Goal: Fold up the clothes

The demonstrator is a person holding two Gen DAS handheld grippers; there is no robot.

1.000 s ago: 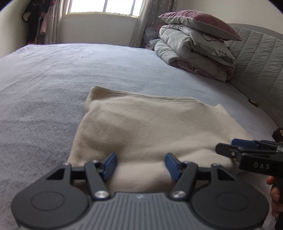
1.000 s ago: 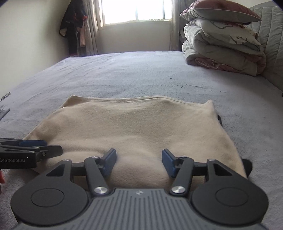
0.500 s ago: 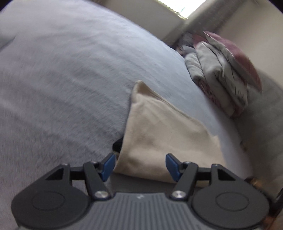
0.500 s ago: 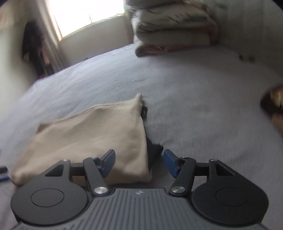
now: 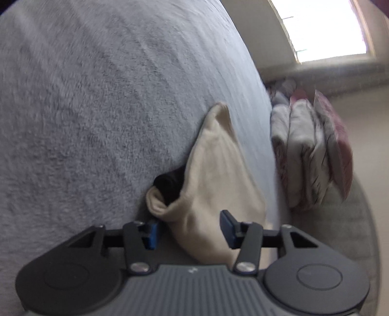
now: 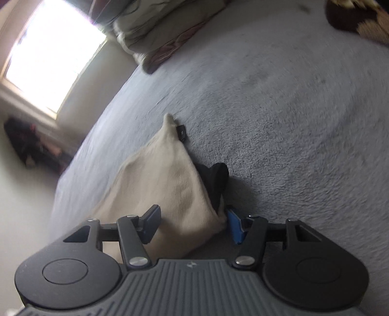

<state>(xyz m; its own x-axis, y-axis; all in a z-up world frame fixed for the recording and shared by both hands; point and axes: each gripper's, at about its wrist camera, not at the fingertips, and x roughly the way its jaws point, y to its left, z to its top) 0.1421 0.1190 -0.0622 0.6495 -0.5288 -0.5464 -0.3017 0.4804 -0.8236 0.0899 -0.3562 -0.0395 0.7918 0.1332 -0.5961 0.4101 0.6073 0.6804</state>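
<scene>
A folded cream garment [image 5: 218, 175] lies on the grey bed cover [image 5: 97, 97], with black cloth [image 5: 170, 184] poking out of its side. My left gripper [image 5: 189, 231] is rolled on its side and straddles the garment's near left corner. Its jaws are closing, the cloth between them, with a gap still at the pads. In the right wrist view the cream garment [image 6: 165, 184] shows its near right corner and the black cloth [image 6: 215, 182]. My right gripper [image 6: 193, 224] straddles that corner, jaws closing, one blue pad just at the cloth's edge.
A pile of folded bedding [image 5: 311, 155] with a pink pillow sits by the padded headboard [image 5: 352, 231]. A bright window [image 6: 51, 58] is behind the bed, dark clothes [image 6: 29, 143] hang below it. A brown patterned thing [image 6: 359, 17] lies on the bed cover [image 6: 291, 121].
Both grippers moved apart from the middle of the garment's near edge to its two near corners and rolled onto their sides. Both pairs of jaws have narrowed around the cloth.
</scene>
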